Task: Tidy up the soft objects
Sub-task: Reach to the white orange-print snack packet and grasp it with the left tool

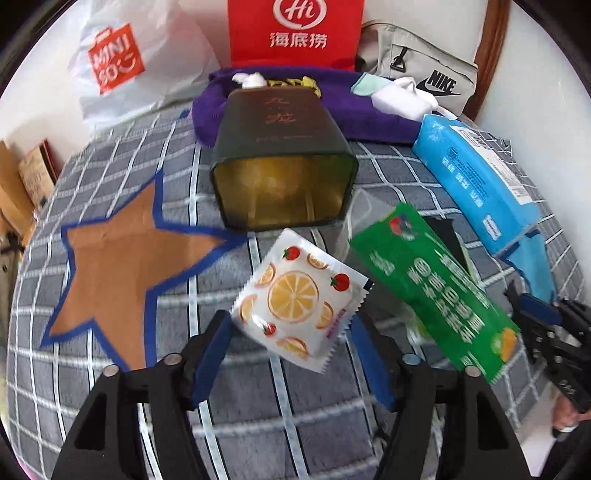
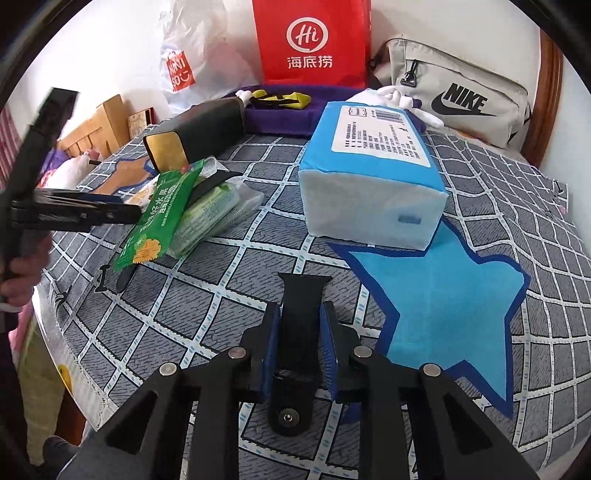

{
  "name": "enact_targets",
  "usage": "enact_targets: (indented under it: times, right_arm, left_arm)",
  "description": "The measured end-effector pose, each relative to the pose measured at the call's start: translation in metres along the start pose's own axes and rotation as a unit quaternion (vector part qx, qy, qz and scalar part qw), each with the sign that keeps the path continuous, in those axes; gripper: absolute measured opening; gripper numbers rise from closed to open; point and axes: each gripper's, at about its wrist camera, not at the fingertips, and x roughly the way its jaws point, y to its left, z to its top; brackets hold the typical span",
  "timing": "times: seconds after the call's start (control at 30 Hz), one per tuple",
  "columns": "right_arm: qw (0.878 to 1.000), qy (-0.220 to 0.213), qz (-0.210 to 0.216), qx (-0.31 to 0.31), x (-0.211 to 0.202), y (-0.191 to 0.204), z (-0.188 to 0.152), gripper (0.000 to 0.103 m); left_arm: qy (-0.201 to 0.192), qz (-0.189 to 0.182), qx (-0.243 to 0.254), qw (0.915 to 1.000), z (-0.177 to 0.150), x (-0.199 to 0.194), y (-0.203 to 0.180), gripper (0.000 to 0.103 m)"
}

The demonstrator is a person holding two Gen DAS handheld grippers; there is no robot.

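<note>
In the left wrist view my left gripper (image 1: 290,334) has its jaws around a white sachet printed with orange slices (image 1: 299,302), touching both its edges, in front of a dark tin box (image 1: 282,162) lying on its side with its gold mouth toward me. A green snack packet (image 1: 436,291) lies to the right, and a blue tissue pack (image 1: 476,177) beyond it. In the right wrist view my right gripper (image 2: 298,345) is shut on a black strap-like piece (image 2: 299,321) low over the bed. The tissue pack (image 2: 373,173) and the green packet (image 2: 159,218) lie ahead.
A checked grey bedspread (image 2: 207,310) with star patches covers the bed. A purple towel (image 1: 365,114) with white gloves, a red paper bag (image 1: 295,33), a white Miniso bag (image 1: 122,62) and a grey Nike bag (image 2: 454,99) stand at the back. Wooden furniture is left of the bed.
</note>
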Motion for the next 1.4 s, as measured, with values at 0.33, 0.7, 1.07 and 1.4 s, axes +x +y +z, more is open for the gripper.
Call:
enact_targets:
  times: [0.33,0.7,1.07,1.4]
  right_arm:
    - [1.0,-0.004,0.005,-0.007,0.001,0.0,0.0,0.022]
    - [1.0,0.006,0.002,0.004,0.002,0.0,0.004,0.022]
    - [1.0,0.003,0.01,0.029,-0.018,0.002,-0.006,0.021]
    - [0.999,-0.023,-0.001,0.034,-0.053,-0.001,0.013,0.009]
  left_arm:
    - [-0.027,-0.005,0.039,0.9989,0.012,0.013,-0.009,0.072]
    - [-0.029,-0.011,0.021,0.9993,0.001,0.002,-0.002,0.046]
    - [-0.036,-0.008,-0.009,0.9993,-0.016,-0.024,0.003,0.045]
    - [-0.07,-0.027,-0.062,0.9953,0.0,-0.064,0.014,0.045]
